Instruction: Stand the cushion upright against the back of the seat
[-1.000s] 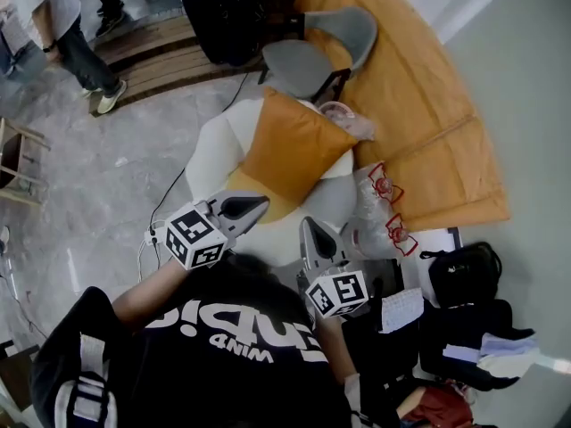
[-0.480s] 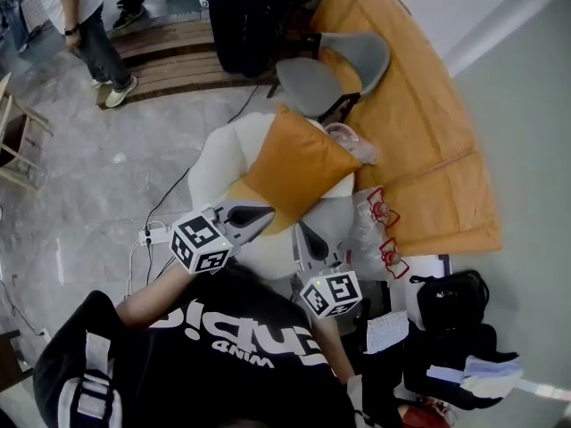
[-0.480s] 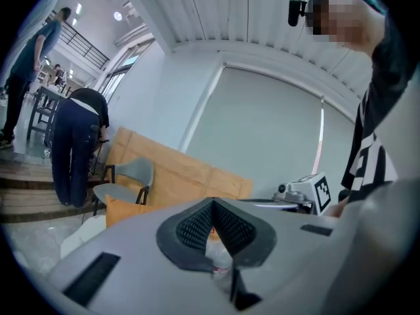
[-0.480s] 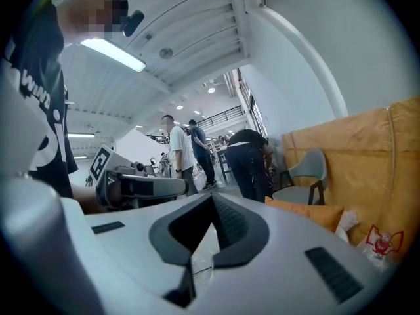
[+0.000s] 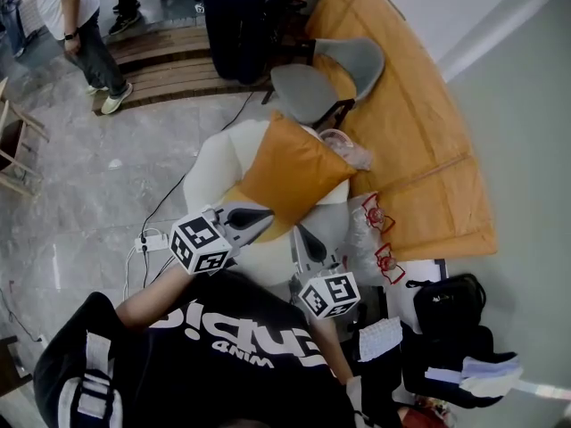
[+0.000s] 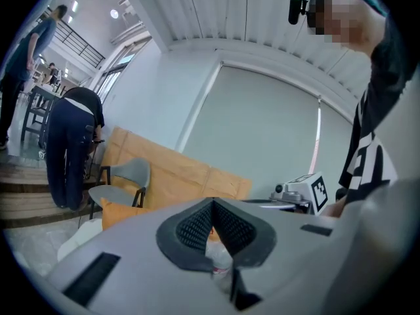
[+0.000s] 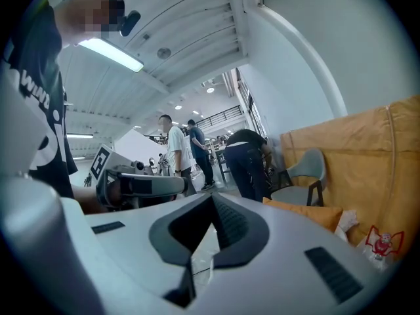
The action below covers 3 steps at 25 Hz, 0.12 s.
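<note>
The orange cushion point(image 5: 290, 172) is lying slanted across the white seat point(image 5: 212, 154). The left claw point(image 5: 264, 213) and right claw point(image 5: 302, 232) are hovering near its front edge, both pinched together and empty. Pushing like this is risking the cushion sliding off sideways.

Cushion point(image 5: 290, 172) on the seat point(image 5: 214, 163), chair point(image 5: 326, 83) just behind the seat on its far side, cardboard sheet point(image 5: 419, 150) to the right, plastic bags point(image 5: 366, 230) between seat and cardboard, power strip point(image 5: 152, 240) on the floor left of the seat, black bag point(image 5: 443, 306) near right, person point(image 5: 76, 34) standing far left.
</note>
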Tool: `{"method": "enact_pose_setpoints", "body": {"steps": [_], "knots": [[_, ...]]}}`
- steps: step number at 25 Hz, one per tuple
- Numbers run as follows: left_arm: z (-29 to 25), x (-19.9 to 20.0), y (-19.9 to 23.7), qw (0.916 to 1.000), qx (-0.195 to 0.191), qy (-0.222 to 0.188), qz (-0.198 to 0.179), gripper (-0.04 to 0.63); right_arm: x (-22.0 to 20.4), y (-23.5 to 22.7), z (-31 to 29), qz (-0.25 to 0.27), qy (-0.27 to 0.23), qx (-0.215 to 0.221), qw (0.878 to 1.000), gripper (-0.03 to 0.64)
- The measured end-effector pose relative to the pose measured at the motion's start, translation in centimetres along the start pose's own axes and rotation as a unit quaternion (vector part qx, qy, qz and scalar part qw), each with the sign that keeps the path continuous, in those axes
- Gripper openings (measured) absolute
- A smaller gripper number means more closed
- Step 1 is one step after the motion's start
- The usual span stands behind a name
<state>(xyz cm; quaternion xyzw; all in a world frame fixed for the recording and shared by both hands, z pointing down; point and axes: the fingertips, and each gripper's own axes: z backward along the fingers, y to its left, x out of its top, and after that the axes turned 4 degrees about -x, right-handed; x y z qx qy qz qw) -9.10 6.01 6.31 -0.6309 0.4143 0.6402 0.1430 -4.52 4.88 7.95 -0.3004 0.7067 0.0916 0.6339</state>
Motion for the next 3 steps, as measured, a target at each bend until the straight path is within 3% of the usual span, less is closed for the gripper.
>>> {"method": "enact_pose_setpoints", "body": {"steps": [3], "knots": [[-0.19, 0.01, 0.00, 1.0000, -0.003, 0.002, -0.001, 0.008, 0.01, -0.25, -0.03, -0.002, 0.001, -0.002, 1.000, 0.021]]}}
